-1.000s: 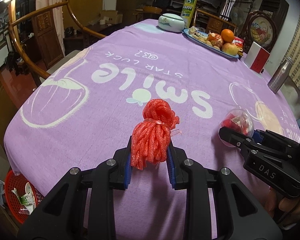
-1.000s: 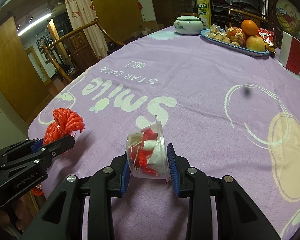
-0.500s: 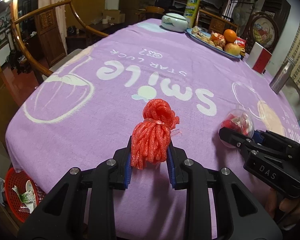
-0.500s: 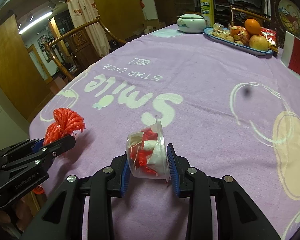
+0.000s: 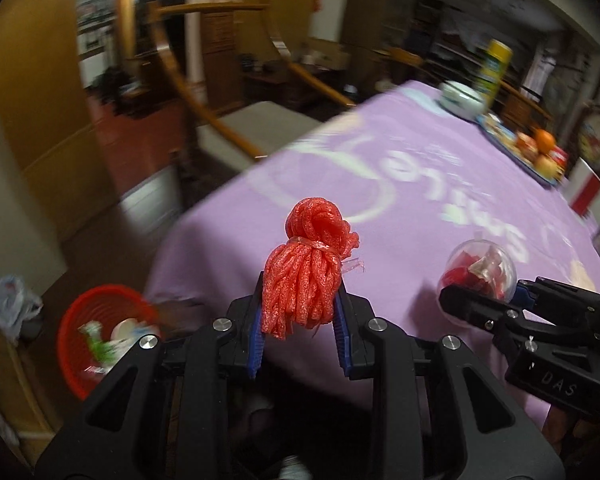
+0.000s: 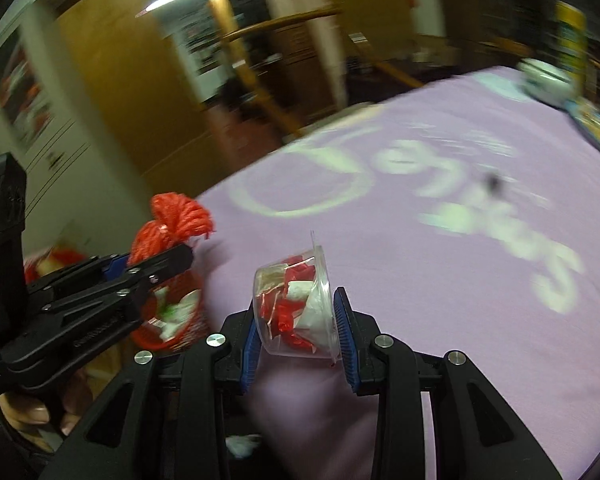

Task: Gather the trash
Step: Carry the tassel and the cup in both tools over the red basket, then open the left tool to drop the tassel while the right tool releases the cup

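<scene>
My left gripper (image 5: 299,328) is shut on a red foam net bundle (image 5: 306,268) and holds it in the air over the table's near left corner. The bundle also shows in the right wrist view (image 6: 172,228). My right gripper (image 6: 298,334) is shut on a clear plastic cup (image 6: 294,308) stuffed with red and white wrappers, above the purple tablecloth (image 6: 440,272). The cup also shows in the left wrist view (image 5: 478,272). A red trash basket (image 5: 100,332) with rubbish inside stands on the floor, below and left of the table corner.
A wooden armchair (image 5: 236,120) stands at the table's left side. At the far end are a tray of fruit (image 5: 532,152), a white lidded pot (image 5: 460,100) and a yellow can (image 5: 494,66). A white plastic bag (image 5: 14,304) lies on the floor left of the basket.
Both grippers have swung left and back toward the table's near left corner, still holding their loads. The red basket on the floor has come further into view. The frames are now motion-blurred.
</scene>
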A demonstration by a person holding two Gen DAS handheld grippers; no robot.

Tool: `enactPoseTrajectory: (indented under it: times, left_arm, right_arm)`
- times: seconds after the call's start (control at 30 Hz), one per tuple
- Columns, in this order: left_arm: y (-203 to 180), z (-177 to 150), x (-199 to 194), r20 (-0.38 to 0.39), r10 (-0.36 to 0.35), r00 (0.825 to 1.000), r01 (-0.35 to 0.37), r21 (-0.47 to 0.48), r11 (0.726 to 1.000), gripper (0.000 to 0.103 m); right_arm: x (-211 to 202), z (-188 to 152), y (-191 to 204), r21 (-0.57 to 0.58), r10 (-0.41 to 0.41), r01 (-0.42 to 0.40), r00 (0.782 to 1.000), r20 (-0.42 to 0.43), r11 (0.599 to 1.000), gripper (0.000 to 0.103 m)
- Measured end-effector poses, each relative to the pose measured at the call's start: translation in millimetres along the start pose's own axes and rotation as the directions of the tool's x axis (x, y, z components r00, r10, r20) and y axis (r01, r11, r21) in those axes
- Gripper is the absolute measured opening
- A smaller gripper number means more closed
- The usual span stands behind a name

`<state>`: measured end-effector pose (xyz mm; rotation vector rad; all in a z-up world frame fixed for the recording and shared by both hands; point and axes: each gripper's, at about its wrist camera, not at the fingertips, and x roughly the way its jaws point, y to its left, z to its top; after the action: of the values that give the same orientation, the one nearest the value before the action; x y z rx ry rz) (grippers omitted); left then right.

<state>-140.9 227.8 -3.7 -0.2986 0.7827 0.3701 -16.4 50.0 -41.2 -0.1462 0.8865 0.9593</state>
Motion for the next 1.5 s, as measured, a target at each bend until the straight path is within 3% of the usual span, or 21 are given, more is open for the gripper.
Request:
enactPoseTrajectory:
  times: [0.1,0.27,0.5,1.0,1.3,1.33,1.4,1.5]
  left_arm:
    - [45.5,-8.9,-8.6,-0.003,0.078,0.997,-0.078,-0.065,0.995,0.03]
    - [124.1,-32.3,-5.9,-0.063,0.184,0.981,-0.193,-0.198,0.961,0.03]
    - [203.1,-62.7,22.1,-0.18,0.215,0.96,-0.263,-0.315,0.912,0.03]
    - [261.0,-103.0,87.2,-0.349,0.196,0.916,-0.329,-0.376,0.866,0.03]
    - [264.8,-113.6,96.6,-0.377,0.203,0.904,-0.348,-0.369,0.862,0.034]
    - [264.1,-113.7,97.1,-0.377,0.21,0.902,-0.352,-0.361,0.863,0.034]
    - [261.7,-112.8,97.0,-0.375,0.223,0.9,-0.36,-0.349,0.866,0.036]
    - [259.2,-112.2,95.2,-0.375,0.233,0.897,-0.367,-0.339,0.866,0.052]
  right_arm:
    - [23.6,8.6,46.3,-0.088,0.07,-0.073,0.997,-0.042,0.993,0.034]
    - [61.9,17.7,112.7,-0.198,0.134,-0.157,0.983,-0.125,0.968,0.034]
    - [128.8,16.0,171.4,-0.251,0.15,-0.215,0.955,-0.257,0.944,0.034]
    - [259.0,3.6,213.0,-0.193,0.152,-0.269,0.869,-0.471,0.944,0.034]
    - [302.7,-3.9,217.0,-0.157,0.15,-0.266,0.842,-0.519,0.951,0.036]
    - [303.4,-3.8,215.5,-0.147,0.153,-0.265,0.84,-0.521,0.953,0.037]
    - [302.6,-3.8,212.6,-0.131,0.167,-0.27,0.84,-0.516,0.954,0.051]
    - [299.0,-3.8,210.5,-0.124,0.177,-0.273,0.847,-0.502,0.954,0.058]
